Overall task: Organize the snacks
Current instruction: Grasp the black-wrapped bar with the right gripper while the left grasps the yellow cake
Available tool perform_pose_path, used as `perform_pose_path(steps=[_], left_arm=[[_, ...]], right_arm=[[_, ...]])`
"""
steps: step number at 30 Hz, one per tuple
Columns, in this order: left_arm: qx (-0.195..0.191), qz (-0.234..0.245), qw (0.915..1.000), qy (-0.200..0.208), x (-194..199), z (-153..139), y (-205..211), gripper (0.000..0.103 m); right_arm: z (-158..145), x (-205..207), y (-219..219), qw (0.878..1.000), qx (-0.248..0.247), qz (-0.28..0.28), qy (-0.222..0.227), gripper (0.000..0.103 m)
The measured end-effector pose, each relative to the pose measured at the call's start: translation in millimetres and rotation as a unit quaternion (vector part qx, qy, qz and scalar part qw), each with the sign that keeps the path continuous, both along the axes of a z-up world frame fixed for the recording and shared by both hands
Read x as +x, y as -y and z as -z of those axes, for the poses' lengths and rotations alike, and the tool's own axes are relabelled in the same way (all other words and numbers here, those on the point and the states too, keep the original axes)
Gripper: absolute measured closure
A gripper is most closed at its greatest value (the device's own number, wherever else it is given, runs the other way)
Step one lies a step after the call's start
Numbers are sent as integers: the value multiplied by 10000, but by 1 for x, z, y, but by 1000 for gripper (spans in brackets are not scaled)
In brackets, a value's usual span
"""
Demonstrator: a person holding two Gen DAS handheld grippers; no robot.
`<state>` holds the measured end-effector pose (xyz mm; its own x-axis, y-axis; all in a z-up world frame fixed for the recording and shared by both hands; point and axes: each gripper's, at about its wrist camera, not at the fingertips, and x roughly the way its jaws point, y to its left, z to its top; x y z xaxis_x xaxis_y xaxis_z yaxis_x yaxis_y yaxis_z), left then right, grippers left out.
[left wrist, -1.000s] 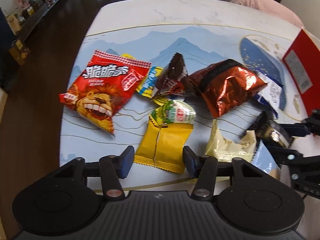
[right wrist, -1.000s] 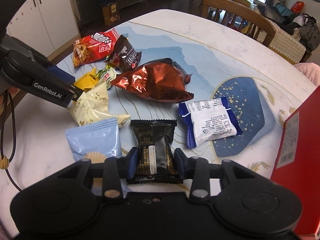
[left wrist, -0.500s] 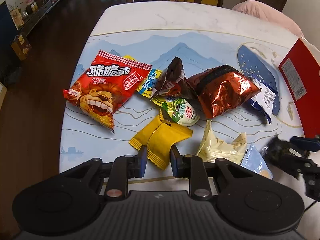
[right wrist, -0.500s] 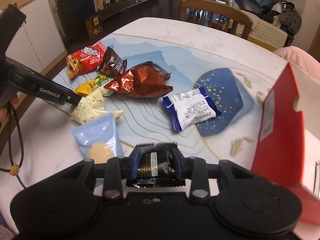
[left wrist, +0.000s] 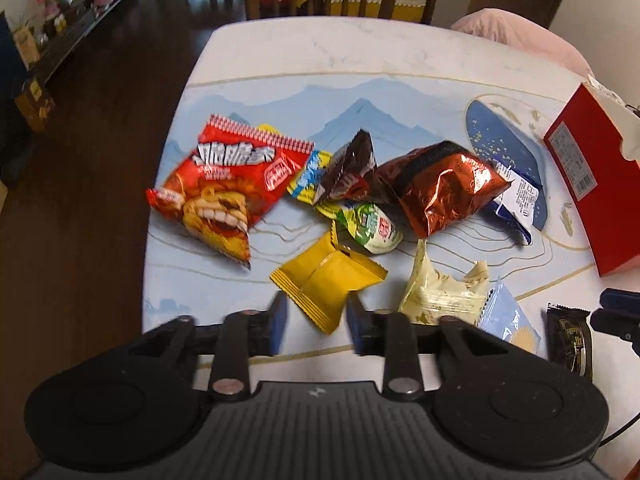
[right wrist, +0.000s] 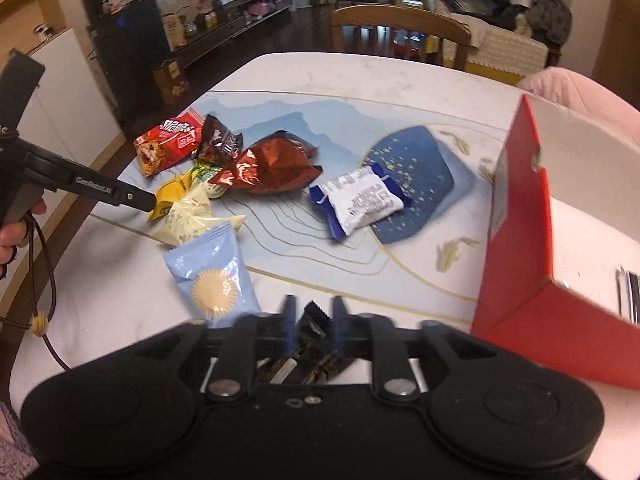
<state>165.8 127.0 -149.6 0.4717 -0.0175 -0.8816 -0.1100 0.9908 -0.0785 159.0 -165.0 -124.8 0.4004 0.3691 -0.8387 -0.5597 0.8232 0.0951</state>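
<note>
Snacks (left wrist: pixel 440 188) beside red box (right wrist: pixel 520 240)

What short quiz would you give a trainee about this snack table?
1. True or false: the red box is open at the top.
2. What does the right gripper hold? A) the black packet B) the light blue packet C) the yellow packet
3. Fill in: the bag with the lion face is mostly ___ in colour.
Key: 1 true; 2 A; 3 red.
</note>
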Motion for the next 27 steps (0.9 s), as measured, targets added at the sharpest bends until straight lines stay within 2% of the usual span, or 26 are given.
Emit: perform_pose_path(steps=[1, 2, 3, 4, 7, 11, 16, 23, 27], left_arm=[[24, 18, 10000, 49, -1, -2, -1, 50], [50, 36, 9999, 96, -1, -3, -3, 47], [73, 77, 9999, 128, -1, -4, -4, 46], [92, 156, 9997, 138, 0, -4, -4, 46], [320, 549, 9978, 166, 3, -3, 1, 45], [668, 1283, 9893, 171, 9, 4, 9, 45], [525, 1806, 9822, 14, 20, 14, 6, 45], [314, 2123, 9766, -132, 34, 24, 2, 45], [347, 2198, 9748, -139, 39, 28, 7, 45]], right_arm=[[-1, -1, 2, 10000, 45, 58, -47, 69], [-2, -3, 3, 9999, 59, 132, -67, 53], [-3, -5, 4, 9997, 49, 235, -53, 41], [-4, -7, 4, 9994, 51, 345, -25, 22], [-3, -10, 0, 9988, 94, 456, -136, 24], [7, -14, -8, 9973, 54, 664, -315, 23], [17, -15, -13, 9941, -10, 964, -495, 23], [30, -9, -12, 9874, -88, 1387, -762, 31], [36, -5, -12, 9842, -149, 1535, -865, 36]])
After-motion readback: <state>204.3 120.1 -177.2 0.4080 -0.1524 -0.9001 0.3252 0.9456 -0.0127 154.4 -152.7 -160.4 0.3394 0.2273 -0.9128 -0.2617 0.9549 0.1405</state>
